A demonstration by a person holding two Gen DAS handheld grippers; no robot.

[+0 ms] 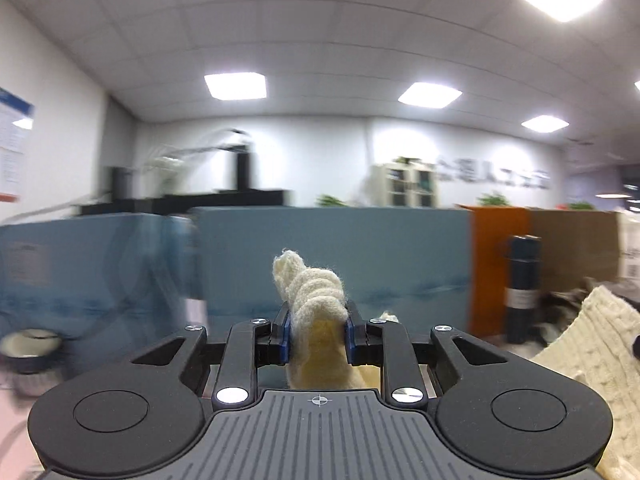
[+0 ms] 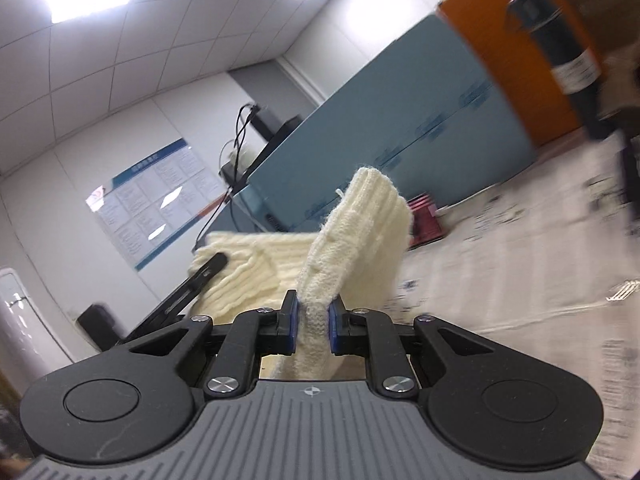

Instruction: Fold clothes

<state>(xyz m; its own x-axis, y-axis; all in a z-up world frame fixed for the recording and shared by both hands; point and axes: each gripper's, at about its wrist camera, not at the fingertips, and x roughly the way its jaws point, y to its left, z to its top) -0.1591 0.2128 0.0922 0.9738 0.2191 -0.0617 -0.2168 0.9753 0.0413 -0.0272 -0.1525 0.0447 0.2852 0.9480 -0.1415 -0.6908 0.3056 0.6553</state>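
Cream knit sweater [image 1: 316,292] bunched at frame centre, pinched by left gripper [image 1: 318,330] fingers; right gripper [image 2: 313,326] fingers clamped on another edge. Risk: bulky knit slipping free mid-lift.

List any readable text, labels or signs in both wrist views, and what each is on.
None can be read.
Raised lettering on the far wall: blurred by motion.
Wall poster with blue header and panels of print: too small.
Label on the dark bottle: blurred.
Notice board at the left edge: too small.
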